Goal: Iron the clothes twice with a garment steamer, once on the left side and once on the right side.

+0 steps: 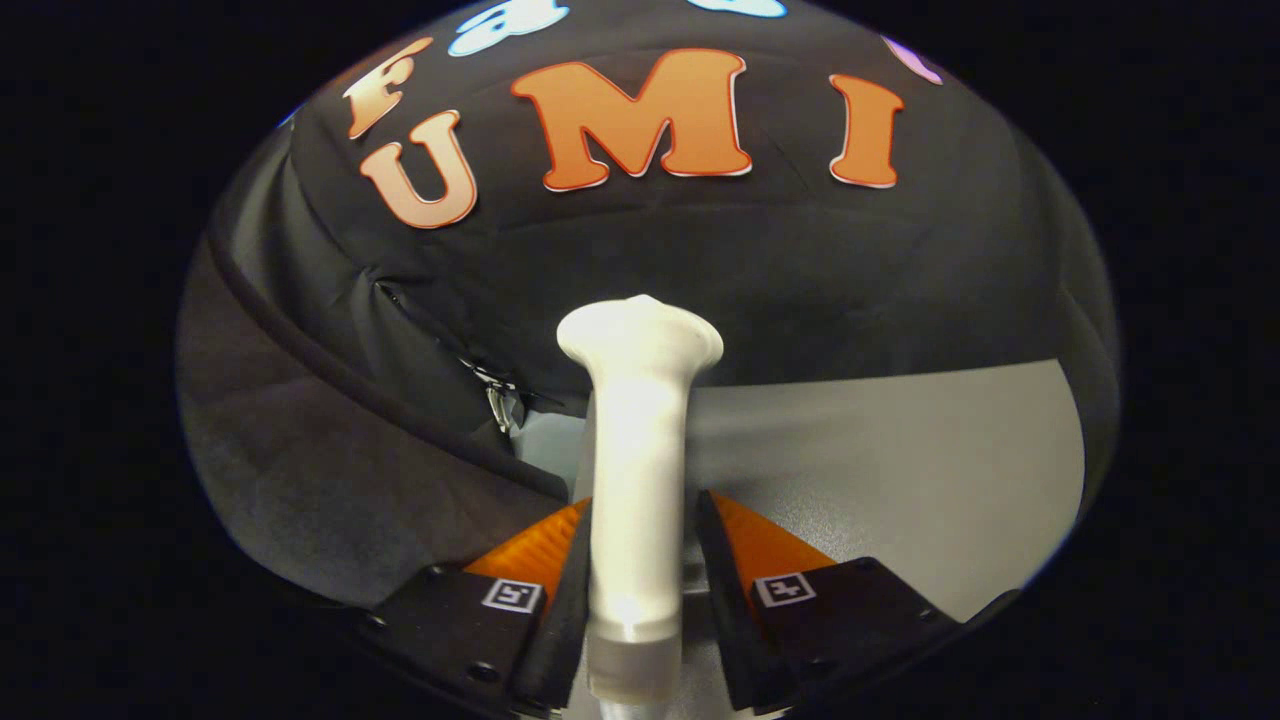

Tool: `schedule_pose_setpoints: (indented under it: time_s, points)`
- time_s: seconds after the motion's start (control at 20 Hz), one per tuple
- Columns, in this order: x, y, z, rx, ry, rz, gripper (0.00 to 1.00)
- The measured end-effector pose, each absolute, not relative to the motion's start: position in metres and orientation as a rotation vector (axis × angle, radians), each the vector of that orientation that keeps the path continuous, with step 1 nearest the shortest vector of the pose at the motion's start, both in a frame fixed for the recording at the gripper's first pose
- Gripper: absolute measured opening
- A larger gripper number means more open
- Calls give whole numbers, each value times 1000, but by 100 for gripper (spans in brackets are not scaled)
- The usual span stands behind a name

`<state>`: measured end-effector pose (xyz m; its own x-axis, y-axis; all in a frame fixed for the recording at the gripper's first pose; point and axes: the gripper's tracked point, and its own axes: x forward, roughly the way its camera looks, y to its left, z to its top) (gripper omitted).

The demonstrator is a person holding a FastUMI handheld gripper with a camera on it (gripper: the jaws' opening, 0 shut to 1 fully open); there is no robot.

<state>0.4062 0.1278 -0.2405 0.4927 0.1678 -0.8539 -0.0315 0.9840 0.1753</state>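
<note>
A white garment steamer (637, 470) stands upright between my fingers, its flared head pointing up and away from me. My gripper (640, 520) is shut on the steamer's handle, with both fingers pressed against its sides. A dark garment (330, 460) lies to the left of the steamer, spread over the grey surface (900, 470), with a zip and its metal pull (500, 400) just left of the steamer's neck.
The black booth wall rises behind the steamer and the garment. Bare grey surface stretches to the right of my fingers.
</note>
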Motion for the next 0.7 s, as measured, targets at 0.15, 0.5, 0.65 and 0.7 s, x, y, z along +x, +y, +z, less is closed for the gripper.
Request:
schedule_pose_setpoints:
  time_s: [0.15, 0.5, 0.65, 0.7]
  points:
    - [399, 124, -240, 146, 1040, 112, 52]
    - [396, 104, -197, 209, 887, 50, 40]
    - [393, 92, -169, 197, 760, 37, 40]
    - [389, 87, -160, 182, 719, 27, 39]
